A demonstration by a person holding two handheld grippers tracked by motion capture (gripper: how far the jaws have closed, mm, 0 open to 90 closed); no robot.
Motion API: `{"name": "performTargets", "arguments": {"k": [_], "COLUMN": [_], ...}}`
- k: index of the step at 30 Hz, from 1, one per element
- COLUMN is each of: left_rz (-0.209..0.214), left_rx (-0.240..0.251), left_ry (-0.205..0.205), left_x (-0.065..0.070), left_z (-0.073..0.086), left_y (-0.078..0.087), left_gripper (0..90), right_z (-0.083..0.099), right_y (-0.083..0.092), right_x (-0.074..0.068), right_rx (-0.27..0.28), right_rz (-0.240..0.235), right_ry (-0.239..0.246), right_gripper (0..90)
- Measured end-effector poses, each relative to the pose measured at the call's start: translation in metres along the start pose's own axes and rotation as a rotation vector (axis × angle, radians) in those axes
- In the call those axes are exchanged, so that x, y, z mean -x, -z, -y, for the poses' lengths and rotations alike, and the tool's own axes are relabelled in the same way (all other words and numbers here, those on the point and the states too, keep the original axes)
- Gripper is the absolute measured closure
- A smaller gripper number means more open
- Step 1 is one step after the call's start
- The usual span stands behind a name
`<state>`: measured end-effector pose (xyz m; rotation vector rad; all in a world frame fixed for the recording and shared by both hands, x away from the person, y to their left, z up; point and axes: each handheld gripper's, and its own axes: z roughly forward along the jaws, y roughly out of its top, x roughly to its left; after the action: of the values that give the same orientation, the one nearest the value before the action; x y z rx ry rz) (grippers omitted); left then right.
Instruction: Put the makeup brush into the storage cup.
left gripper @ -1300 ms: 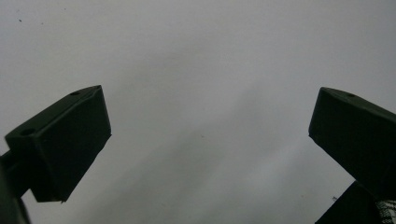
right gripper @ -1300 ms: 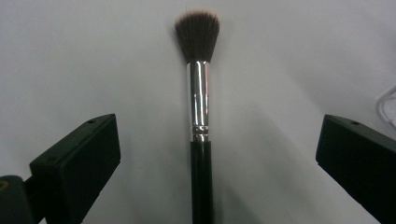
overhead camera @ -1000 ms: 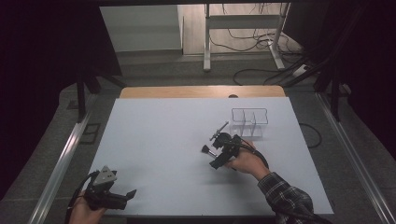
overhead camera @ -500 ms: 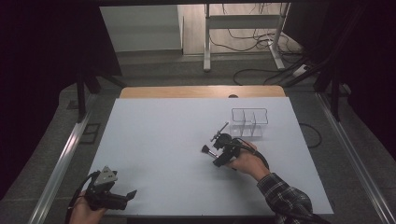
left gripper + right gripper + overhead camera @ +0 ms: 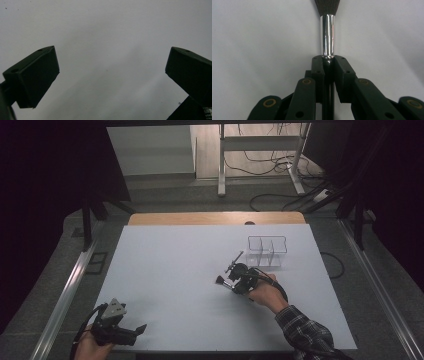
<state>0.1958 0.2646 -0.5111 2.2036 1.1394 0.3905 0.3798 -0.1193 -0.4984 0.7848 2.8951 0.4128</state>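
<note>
chrome-ferruled brush (image 5: 327,35) with dark soft bristles clenched in the right claw (image 5: 328,58), jaws just closed; left claw (image 5: 110,72) released

Right gripper (image 5: 328,60): jaws just been closing, were spread a second ago, now clamped on brush (image 5: 328,32) handle right below chrome ferrule. Brush between the jaws, bristles pointing away from gripper. In high view, right gripper (image 5: 231,281) same spot on table (image 5: 165,265), brush head (image 5: 219,280) sticking out to its left as before. Change is jaw closure onto brush, nothing else.
</note>
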Motion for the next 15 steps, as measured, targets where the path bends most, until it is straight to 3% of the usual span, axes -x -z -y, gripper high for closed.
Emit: {"name": "performTargets", "arguments": {"k": [15], "left_rz": [-0.001], "left_rx": [0.004], "left_ry": [0.001], "left_x": [-0.0002], "left_z": [0.0002], "left_y": [0.0004], "left_gripper": [0.0], "right_z": [0.0036], "right_y": [0.0041], "right_x": [0.0011], "right_rx": [0.039], "right_rz": [0.001], "right_ry": [-0.018], "right_gripper": [78.4]}}
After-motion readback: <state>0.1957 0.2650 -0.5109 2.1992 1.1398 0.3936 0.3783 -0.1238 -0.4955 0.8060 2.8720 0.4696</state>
